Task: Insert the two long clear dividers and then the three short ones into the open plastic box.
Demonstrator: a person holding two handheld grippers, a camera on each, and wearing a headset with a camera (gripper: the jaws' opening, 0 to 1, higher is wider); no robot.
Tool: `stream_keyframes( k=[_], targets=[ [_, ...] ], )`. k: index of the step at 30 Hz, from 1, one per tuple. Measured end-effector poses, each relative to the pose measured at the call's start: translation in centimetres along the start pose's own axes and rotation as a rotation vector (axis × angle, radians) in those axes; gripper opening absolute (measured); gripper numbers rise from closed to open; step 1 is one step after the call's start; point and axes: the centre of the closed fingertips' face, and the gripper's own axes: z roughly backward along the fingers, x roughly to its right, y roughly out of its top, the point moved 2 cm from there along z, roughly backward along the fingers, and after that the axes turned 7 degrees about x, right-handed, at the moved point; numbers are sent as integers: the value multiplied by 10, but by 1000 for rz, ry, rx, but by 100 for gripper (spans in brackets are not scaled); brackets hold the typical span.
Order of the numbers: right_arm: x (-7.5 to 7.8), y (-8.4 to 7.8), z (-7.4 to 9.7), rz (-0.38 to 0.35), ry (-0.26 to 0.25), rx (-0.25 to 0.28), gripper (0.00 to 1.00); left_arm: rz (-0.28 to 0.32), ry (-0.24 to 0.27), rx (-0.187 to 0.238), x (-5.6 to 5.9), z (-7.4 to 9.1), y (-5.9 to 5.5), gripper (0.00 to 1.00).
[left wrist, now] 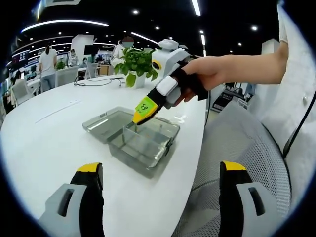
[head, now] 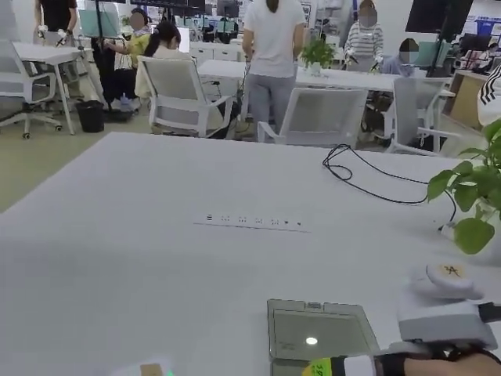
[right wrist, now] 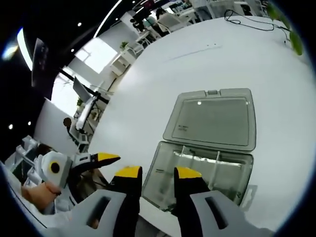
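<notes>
My left gripper (left wrist: 160,168) hovers at the table (left wrist: 49,133) edge, jaws wide apart and empty. The open box (left wrist: 133,160) sits just ahead, lid (left wrist: 106,123) flat behind it. My right gripper (right wrist: 158,171) points down into the box, jaws narrowly parted; I cannot tell whether they pinch a divider.

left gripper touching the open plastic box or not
Apart. In the left gripper view the left gripper sits open, short of the plastic box, bare table between.
</notes>
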Motion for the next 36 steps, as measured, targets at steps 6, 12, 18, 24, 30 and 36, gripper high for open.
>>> stream_keyframes(
  k=[6, 12, 18, 24, 30, 36],
  targets=[
    [-10, 15, 20, 54, 82, 52, 32, 2, 35, 2, 3, 3, 5, 100],
    [-11, 20, 43, 112, 134, 52, 40, -4, 66, 5, 5, 4, 10, 100],
    [-4, 23, 67, 239, 191, 73, 48, -9, 79, -2, 7, 5, 9, 100],
    [4, 19, 86, 364, 226, 57, 56, -19, 81, 2, 5, 2, 12, 100],
    [15, 6, 95, 465, 210, 13, 62, -28, 70, 4, 2, -4, 15, 100],
    [29, -4, 102, 556, 206, -57, 66, -21, 67, 12, 1, -6, 16, 100]
  ],
)
